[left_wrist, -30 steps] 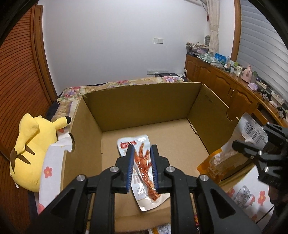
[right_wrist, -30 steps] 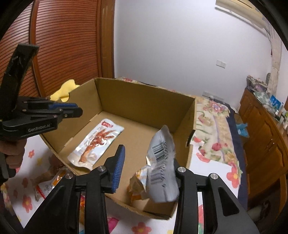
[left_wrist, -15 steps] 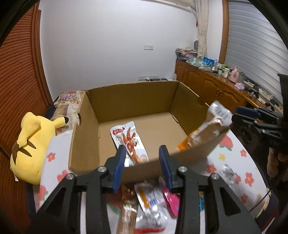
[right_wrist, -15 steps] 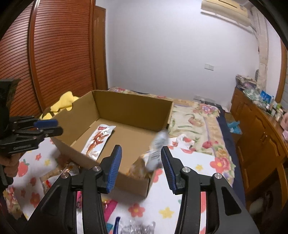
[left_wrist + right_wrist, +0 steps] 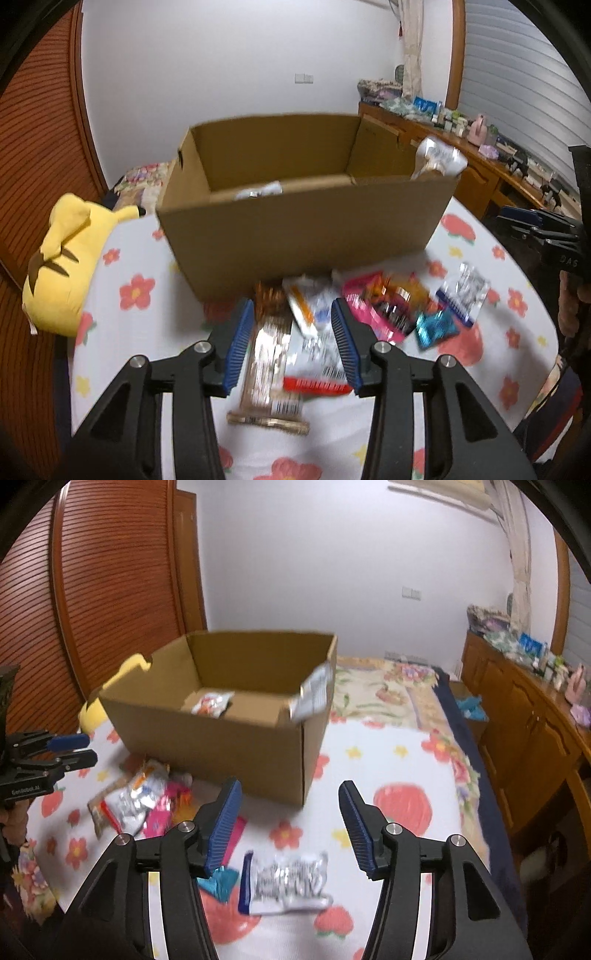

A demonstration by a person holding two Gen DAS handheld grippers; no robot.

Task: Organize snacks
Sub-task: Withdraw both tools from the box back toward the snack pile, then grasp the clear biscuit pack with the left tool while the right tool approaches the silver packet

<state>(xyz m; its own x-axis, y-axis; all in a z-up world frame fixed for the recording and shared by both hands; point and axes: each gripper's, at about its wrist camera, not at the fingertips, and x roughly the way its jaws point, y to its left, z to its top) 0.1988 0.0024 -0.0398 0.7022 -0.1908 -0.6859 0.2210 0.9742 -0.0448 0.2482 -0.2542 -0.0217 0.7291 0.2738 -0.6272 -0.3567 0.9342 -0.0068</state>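
Two packets in cardboard box (image 5: 221, 738): one on its floor (image 5: 212, 704), one leaning at right corner (image 5: 312, 696). Several snack packets (image 5: 332, 314) left on bed before box. Left claw (image 5: 293, 347), right claw (image 5: 291, 827) both spread, empty.

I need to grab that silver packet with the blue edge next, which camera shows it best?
The right wrist view. The silver packet with the blue edge lies close below the open right tool, large and unblocked. The left wrist view shows it smaller, blurred, far right of the snack pile.
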